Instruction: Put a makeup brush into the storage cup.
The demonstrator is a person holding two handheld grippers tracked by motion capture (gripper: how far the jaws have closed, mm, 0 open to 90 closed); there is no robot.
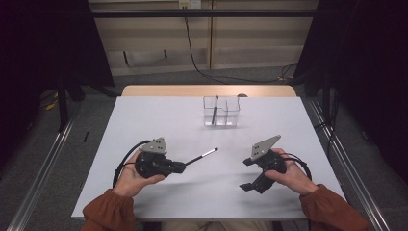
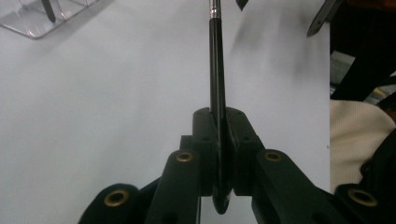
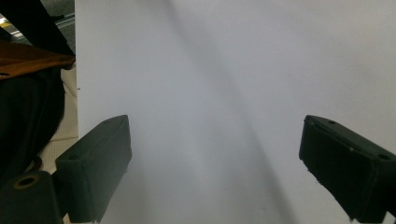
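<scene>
White table [image 1: 159, 192] carries a clear divided organizer [image 1: 221, 111], well ahead of both claws, one dark pen [image 1: 214, 111] already standing in its left compartment. Left gripper [image 1: 183, 166] is clamped on a second black pen [image 1: 202, 156], which sticks out level past the fingertips, pointing up-right toward the organizer; in the left gripper view the shaft [image 2: 216, 70] sits dead centre between the pads. Right gripper [image 1: 248, 174] is spread wide, nothing between its jaws, bare table beneath. Likely next step: drop the pen into a compartment. Tip it upright first, lower inside the walls, then release. Left forearm low and angled inward, right hand parked on the table.
</scene>
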